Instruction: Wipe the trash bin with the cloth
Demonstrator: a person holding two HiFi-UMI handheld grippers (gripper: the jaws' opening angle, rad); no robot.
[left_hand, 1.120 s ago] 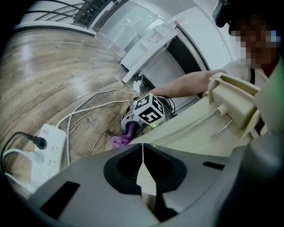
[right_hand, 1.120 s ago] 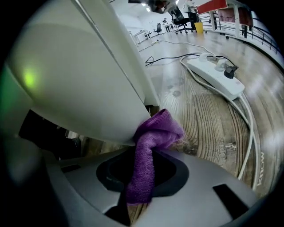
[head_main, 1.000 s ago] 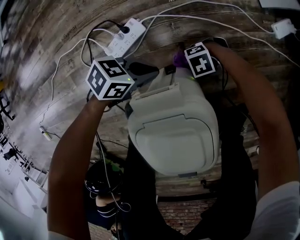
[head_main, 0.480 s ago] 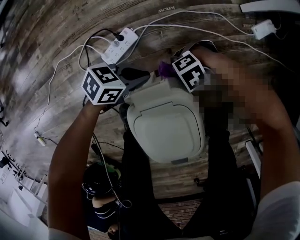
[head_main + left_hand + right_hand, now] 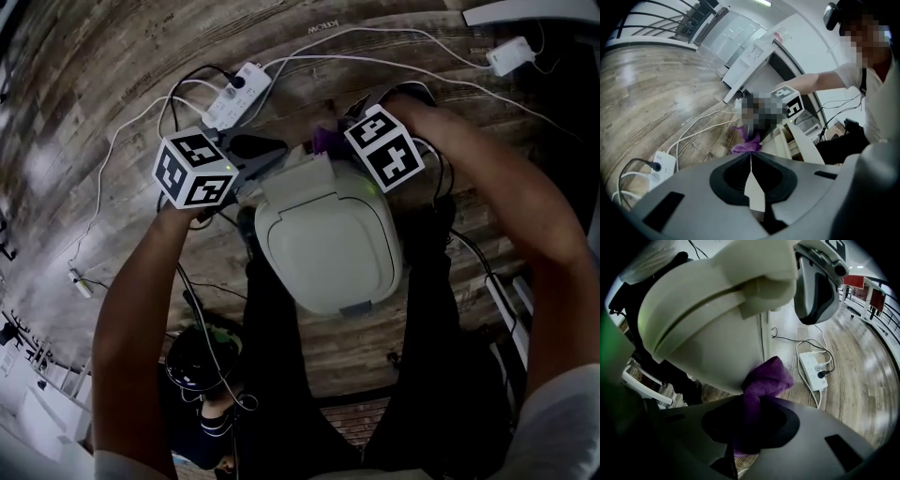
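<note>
1. Looking down from the head view, I see the trash bin (image 5: 281,202), cream in colour with its lid (image 5: 330,251) closed, standing on the wooden floor (image 5: 112,84) between my two arms.
2. My right gripper (image 5: 749,405) is clenched on the purple cloth (image 5: 763,379). The cloth fills the space between the jaws and bunches out in front of them.
3. The bunched end of the cloth is pressed against the back wall of the bin, just under the hinge part of the lid.
4. My left gripper (image 5: 751,158) has its jaws brought together, tip against tip, and I see nothing gripped between them.
5. In the right gripper view the left gripper appears as a grey body at the upper back edge of the bin, close beside the hinge. I cannot tell whether it touches the bin there.
6. In the left gripper view the cloth lies straight beyond the closed tips, and the back of the bin is at its right side.
7. The marker cubes of both grippers are above the back end of the bin in the head view, one at each side of it.
8. A white power strip (image 5: 236,89) lies on the floor beyond the bin, apart from it, and white cables (image 5: 394,61) run across the boards.
9. One small white adapter (image 5: 511,54) lies far off at the upper right.
</note>
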